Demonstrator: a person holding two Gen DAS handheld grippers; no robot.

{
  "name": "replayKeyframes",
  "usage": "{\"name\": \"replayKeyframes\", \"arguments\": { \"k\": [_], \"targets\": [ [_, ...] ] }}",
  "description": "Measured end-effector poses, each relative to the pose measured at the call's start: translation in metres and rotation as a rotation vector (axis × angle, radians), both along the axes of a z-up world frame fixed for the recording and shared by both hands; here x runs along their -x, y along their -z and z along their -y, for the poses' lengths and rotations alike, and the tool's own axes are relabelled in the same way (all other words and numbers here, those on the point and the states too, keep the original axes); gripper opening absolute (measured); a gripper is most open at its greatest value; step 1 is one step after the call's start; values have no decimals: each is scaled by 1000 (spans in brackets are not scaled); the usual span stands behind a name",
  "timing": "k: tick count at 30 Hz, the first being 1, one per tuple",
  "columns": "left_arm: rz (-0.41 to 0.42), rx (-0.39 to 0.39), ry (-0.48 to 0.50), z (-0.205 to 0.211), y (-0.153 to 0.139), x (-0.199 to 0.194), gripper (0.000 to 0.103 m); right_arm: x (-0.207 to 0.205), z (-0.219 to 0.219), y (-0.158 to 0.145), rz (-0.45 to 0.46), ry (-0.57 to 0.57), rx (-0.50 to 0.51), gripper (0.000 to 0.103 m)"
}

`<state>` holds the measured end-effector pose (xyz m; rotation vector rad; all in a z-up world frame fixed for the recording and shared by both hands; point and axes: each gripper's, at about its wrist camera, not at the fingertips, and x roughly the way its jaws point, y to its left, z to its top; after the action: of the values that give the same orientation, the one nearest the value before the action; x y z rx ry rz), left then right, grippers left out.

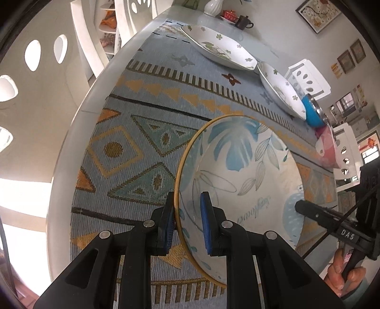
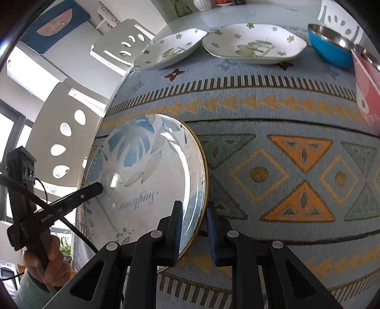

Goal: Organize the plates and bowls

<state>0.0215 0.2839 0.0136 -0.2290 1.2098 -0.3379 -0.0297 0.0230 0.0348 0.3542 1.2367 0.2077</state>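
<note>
A round plate with blue leaves and a gold rim [image 1: 239,180] [image 2: 144,176] is held between both grippers above the patterned cloth. My left gripper [image 1: 187,221] is shut on its rim at one side. My right gripper [image 2: 194,230] is shut on the rim at the opposite side; its finger also shows in the left wrist view [image 1: 315,215]. Two white floral plates [image 2: 171,48] [image 2: 254,44] lie at the far side, also in the left wrist view [image 1: 218,47] [image 1: 282,90]. A blue bowl [image 2: 330,45] and a pink bowl [image 2: 368,95] stand at the far right.
A blue patterned tablecloth [image 2: 273,147] covers the white table [image 1: 71,142]. White chairs [image 2: 61,133] stand around it. A white vase [image 1: 211,7], a red cup on a saucer [image 1: 229,15] and a dark teapot [image 1: 243,22] sit at the far end.
</note>
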Motion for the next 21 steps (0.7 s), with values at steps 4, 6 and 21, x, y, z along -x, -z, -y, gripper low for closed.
{"name": "replayKeyframes", "arguments": {
  "k": [4, 6, 21],
  "targets": [
    [14, -21, 15, 1, -5, 0, 16, 2, 5, -1, -8, 11, -16, 19],
    [20, -32, 25, 2, -7, 1, 16, 3, 6, -2, -10, 9, -20, 19],
    [85, 2, -10, -8, -43, -2, 19, 0, 41, -34, -3, 50, 72, 19]
  ]
}}
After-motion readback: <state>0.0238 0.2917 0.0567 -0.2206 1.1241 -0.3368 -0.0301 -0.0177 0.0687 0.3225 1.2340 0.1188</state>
